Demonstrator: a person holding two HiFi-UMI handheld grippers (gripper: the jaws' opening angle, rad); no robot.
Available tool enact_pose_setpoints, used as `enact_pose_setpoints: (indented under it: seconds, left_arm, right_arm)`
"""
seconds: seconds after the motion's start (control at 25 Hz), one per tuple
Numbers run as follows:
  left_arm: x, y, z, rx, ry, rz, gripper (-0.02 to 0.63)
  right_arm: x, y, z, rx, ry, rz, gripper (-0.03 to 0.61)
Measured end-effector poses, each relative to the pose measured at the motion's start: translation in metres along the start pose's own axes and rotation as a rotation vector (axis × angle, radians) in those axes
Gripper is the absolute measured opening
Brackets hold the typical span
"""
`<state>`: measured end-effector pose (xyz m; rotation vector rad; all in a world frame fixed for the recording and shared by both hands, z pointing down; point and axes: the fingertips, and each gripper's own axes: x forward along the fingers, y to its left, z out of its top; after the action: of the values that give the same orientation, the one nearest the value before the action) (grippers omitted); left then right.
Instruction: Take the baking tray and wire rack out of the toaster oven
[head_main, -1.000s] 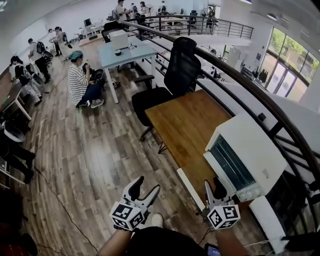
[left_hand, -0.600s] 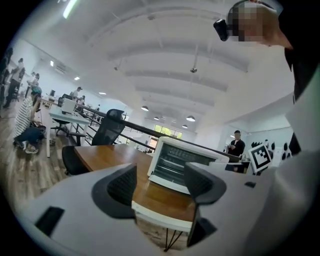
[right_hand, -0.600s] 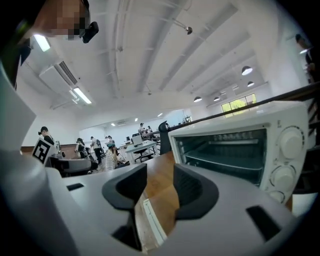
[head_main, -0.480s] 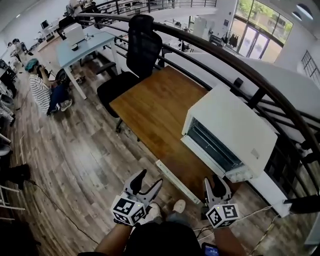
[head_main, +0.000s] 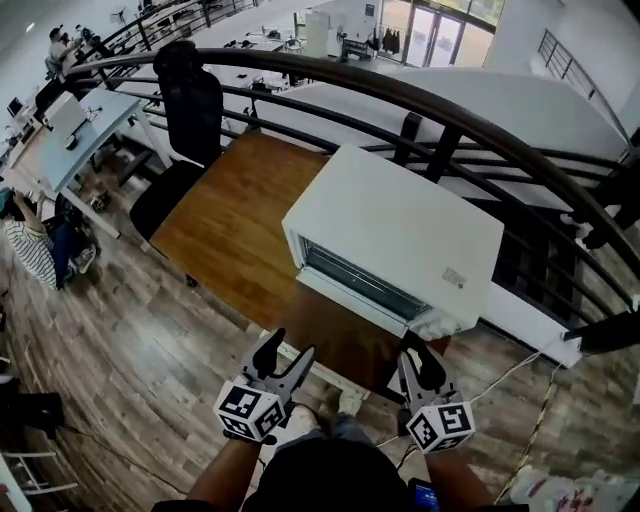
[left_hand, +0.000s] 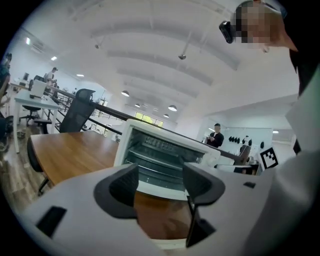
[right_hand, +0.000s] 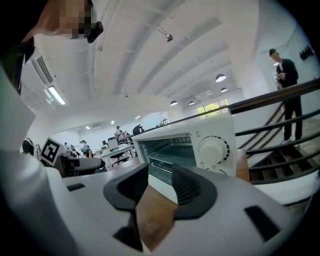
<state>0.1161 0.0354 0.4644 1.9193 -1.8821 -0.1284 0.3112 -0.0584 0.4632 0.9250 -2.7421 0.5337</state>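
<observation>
A white toaster oven (head_main: 400, 230) stands at the right end of a wooden table (head_main: 230, 220), its front facing me. Wire rack bars (left_hand: 160, 150) show inside its front; the baking tray I cannot make out. My left gripper (head_main: 286, 358) hovers off the table's near edge, short of the oven, and its jaws are closing with nothing between them. To the right, the right gripper (head_main: 419, 366) hangs below the oven's knob corner (right_hand: 212, 147), its jaws closing too, also empty. Both point at the oven front in the left gripper (left_hand: 160, 187) and right gripper (right_hand: 159, 192) views.
A curved black railing (head_main: 450, 110) runs close behind the oven. A black office chair (head_main: 190, 100) stands at the table's far end. A cable (head_main: 515, 365) trails over the floor on the right. People sit at desks far left; one stands beyond the rail (right_hand: 285, 75).
The head view has swung so that the oven sits near the middle. Both grippers have moved up to the table's near edge, closer to the oven front.
</observation>
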Motion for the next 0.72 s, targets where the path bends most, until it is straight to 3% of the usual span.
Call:
enact_pose_setpoints:
  seconds: [0.12, 0.28, 0.44, 0.72]
  left_arm:
    - [0.034, -0.014, -0.005, -0.075, 0.016, -0.049, 0.271]
    - [0.086, -0.038, -0.017, -0.067, 0.05, -0.102, 0.27]
    - [0.129, -0.05, -0.024, -0.13, 0.07, -0.149, 0.27]
    - [0.18, -0.037, -0.035, -0.231, 0.085, -0.142, 0.27]
  right_arm:
    - [-0.013, -0.02, 0.0, 0.005, -0.006, -0.029, 0.144]
    - [-0.028, -0.045, -0.006, 0.01, 0.004, -0.07, 0.144]
    - [-0.043, -0.06, -0.012, 0.014, 0.013, -0.114, 0.143]
    - [-0.066, -0.101, -0.023, 0.028, 0.027, -0.209, 0.143]
